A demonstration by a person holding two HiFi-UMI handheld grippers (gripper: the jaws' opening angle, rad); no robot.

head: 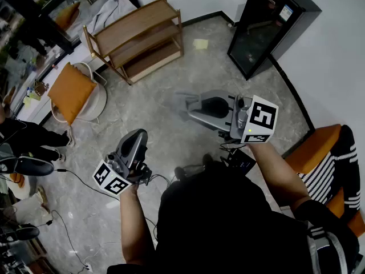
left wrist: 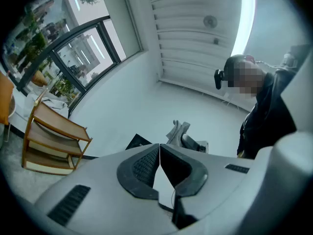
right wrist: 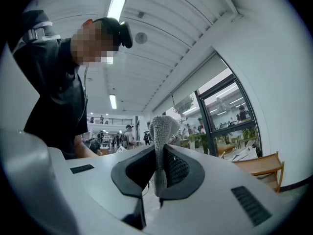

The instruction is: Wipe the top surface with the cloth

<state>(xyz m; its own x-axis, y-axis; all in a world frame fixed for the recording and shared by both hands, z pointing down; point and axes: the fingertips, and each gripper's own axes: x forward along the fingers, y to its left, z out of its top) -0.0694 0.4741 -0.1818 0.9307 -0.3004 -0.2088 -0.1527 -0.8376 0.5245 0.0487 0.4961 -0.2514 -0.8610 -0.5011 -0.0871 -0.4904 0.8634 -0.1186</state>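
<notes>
While our right gripper pinches the grey cloth by a thin fold, well apart from the wooden shelf we judge we must wipe, the jaws of our left gripper meet on nothing. Pressed along the shelf top, the cloth may drag free of that small grip

The grey knitted cloth stands upright at the middle of the frame, pinched between the fingers of the right gripper. Its rounded fold pokes up above them. Seen from the head view, it is a blurred grey bunch at mid-frame.
</notes>
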